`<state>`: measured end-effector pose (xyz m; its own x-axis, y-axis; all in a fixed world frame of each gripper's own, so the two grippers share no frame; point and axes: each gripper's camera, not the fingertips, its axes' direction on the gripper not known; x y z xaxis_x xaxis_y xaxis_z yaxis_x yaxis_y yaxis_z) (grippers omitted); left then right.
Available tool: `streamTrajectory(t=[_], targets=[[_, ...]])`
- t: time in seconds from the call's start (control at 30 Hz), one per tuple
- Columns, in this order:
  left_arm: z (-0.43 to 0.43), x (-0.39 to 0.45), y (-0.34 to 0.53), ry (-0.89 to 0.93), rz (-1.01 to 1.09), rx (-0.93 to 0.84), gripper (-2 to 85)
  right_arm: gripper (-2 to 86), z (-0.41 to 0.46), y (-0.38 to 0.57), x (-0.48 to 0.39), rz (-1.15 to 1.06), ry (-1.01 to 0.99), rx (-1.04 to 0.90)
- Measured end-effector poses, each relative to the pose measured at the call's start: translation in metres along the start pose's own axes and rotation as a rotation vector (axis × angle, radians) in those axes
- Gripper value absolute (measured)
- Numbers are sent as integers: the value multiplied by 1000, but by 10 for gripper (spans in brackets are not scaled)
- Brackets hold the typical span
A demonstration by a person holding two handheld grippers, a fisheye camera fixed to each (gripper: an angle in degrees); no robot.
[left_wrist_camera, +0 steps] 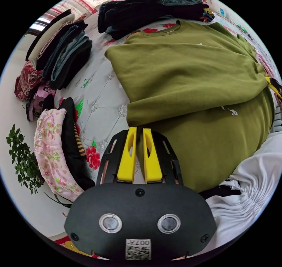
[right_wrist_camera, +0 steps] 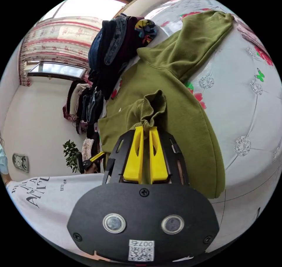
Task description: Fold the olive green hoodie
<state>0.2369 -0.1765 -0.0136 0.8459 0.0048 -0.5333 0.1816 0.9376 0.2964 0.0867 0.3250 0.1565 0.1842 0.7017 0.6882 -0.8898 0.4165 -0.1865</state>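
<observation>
The olive green hoodie (left_wrist_camera: 191,81) lies flat on a bed with a white flowered cover (left_wrist_camera: 100,102), one sleeve folded across its body. In the left gripper view my left gripper (left_wrist_camera: 139,129) sits at the near-left edge of that fold, its yellow jaws drawn together with olive cloth between them. The right gripper's yellow jaw (left_wrist_camera: 274,86) shows at the far right rim. In the right gripper view my right gripper (right_wrist_camera: 146,128) is shut on the sleeve's ribbed cuff (right_wrist_camera: 152,106), lifted over the hoodie's body (right_wrist_camera: 164,81). The left gripper (right_wrist_camera: 94,159) shows at the hoodie's far edge.
A pile of dark clothes (left_wrist_camera: 152,5) lies beyond the hoodie's neck. Stacked folded clothes (left_wrist_camera: 63,52) and a pink flowered bundle (left_wrist_camera: 50,149) line the bed's left side. A green plant (left_wrist_camera: 22,158) stands on the floor. A person's white shirt (left_wrist_camera: 249,184) is close by.
</observation>
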Motion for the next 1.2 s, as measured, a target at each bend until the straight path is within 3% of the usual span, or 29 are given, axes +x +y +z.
streamTrajectory(t=[0.17, 0.3, 0.47, 0.63, 0.83, 1.2], targets=[[3, -51, 14, 182, -92, 30, 46, 44, 1, -6, 12, -32, 125, -75], [-14, -119, 51, 337, -210, 89, 51, 63, -35, -21, 40, 44, 41, 75], [-22, -181, 76, 421, -362, 178, 62, 63, -27, -50, 11, -180, 185, 57], [-3, -209, 46, 504, -429, 163, 105, 73, 68, -96, -76, -535, 128, -150], [10, -236, 45, 476, -424, 108, 112, 82, 198, -127, -190, -844, 44, -351], [12, -295, 63, 602, -396, 133, 61, 77, 391, -154, -306, -977, 57, -590]])
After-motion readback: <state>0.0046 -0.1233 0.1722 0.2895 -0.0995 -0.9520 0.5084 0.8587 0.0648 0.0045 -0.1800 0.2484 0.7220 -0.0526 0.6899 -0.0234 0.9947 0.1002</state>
